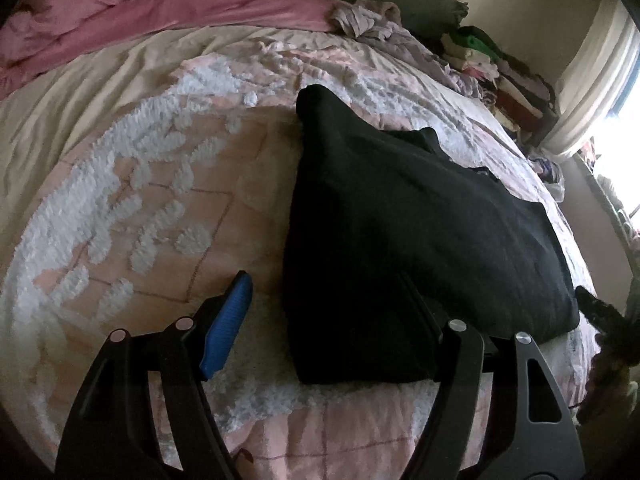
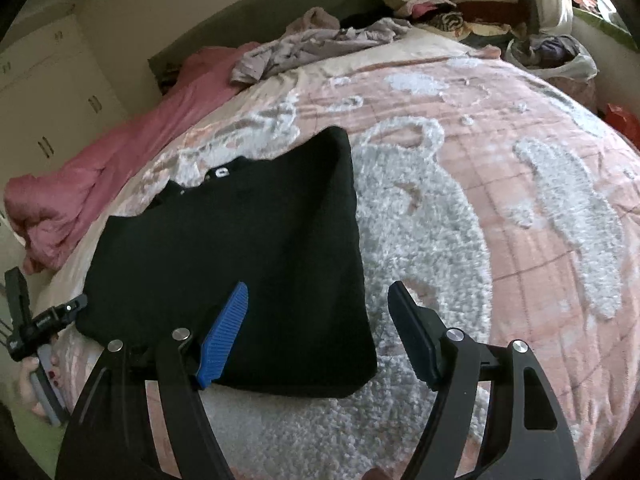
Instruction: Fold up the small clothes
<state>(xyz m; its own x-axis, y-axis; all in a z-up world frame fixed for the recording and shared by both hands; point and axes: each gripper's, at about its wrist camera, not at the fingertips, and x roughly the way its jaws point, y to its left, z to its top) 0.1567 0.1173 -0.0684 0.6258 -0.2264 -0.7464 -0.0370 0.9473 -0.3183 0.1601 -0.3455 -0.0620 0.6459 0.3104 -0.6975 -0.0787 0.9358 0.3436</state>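
Garment: we record the folded garment (image 1: 400, 240) as plain black, with a small white mark at its collar in the right wrist view.
Bedspread: we note the bedspread (image 2: 540, 240) as pink, gridded with thin darker lines, with raised white tufted figures.
Blanket: rose pink blanket (image 1: 160, 4), no pattern.
Finger pads: we log ribbed blue finger pads (image 2: 222, 340).
Linkages: gripper linkages (image 2: 460, 400) black.

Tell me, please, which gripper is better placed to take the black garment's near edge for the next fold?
Probably the right gripper: its open jaws straddle the black garment's near corner. The left gripper is open at the opposite edge, one finger hidden.
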